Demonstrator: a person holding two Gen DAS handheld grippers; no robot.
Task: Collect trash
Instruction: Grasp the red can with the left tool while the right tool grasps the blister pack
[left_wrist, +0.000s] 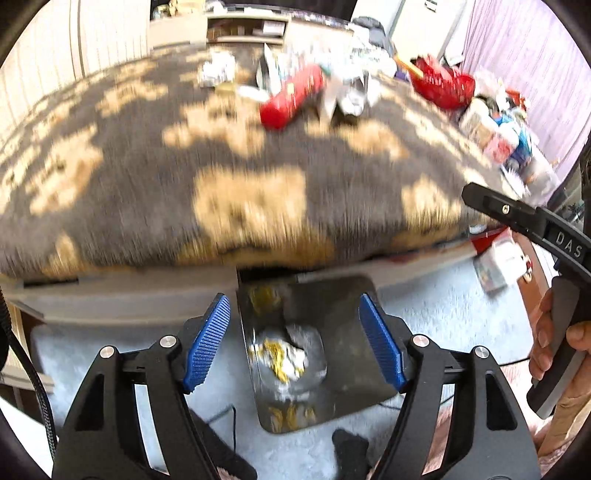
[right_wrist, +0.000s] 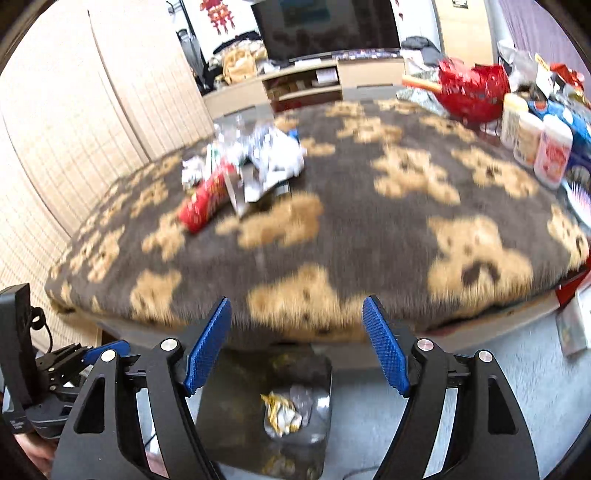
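hovering over the bin (left_wrist: 325, 295) on the floor at the foot of the bed (left_wrist: 147, 166), we have both tools empty: the left gripper (left_wrist: 295, 341) has its blue pads spread wide with nothing between them, and the right gripper (right_wrist: 297, 341) is spread just as wide and bare. the bin already holds a crumpled wrapper (left_wrist: 286, 356) at its bottom, so we judge the job is part done and the step in hand is going back up for more.

the rest of the trash lies on the bear-print blanket (right_wrist: 369, 221), well apart from the bin: a red tube (right_wrist: 207, 201) lying on its side, touching a heap of crumpled paper and foil (right_wrist: 269, 162). both views are blurred, so we cannot tell the single pieces in that heap apart.

to do this well, we would send the right gripper to the tube first, since it lies at the heap's near edge. we should come across its narrow width, not along its length, and close near the middle so it does not swing. the bottles (right_wrist: 535, 144) and red bag (right_wrist: 472, 88) on the far right look like kept things; we would leave them.
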